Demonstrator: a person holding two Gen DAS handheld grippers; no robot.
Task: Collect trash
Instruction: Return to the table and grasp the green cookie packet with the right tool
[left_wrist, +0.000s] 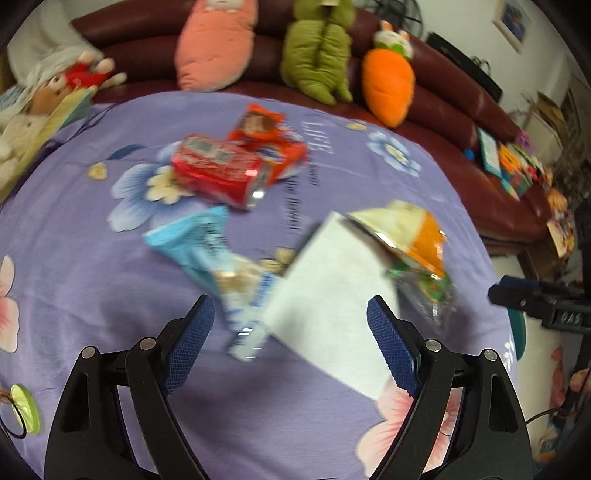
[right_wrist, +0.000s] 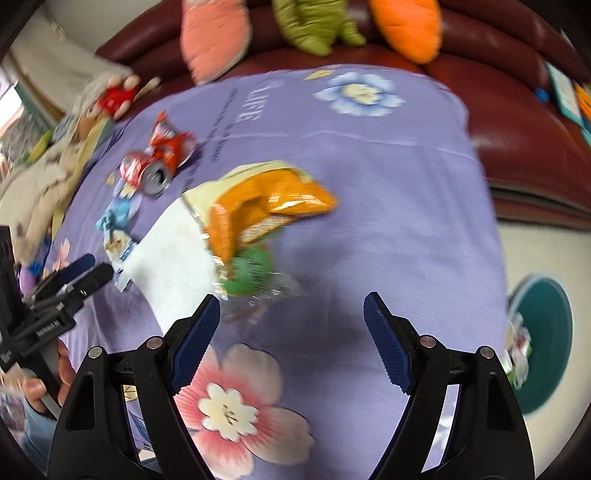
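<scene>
Both jaws spread, left hand-held gripper (left_wrist: 290, 341) hovers over the white napkin (left_wrist: 332, 314), light and floppy — pinch its six-o'clock edge.

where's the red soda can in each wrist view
Left wrist: the red soda can lies on its side upper centre-left, on the purple cloth, just in front of the red snack wrapper.
Right wrist: the can sits left of centre, open end toward the camera.
Shared landmark: the white napkin beside the orange chip bag.
</scene>
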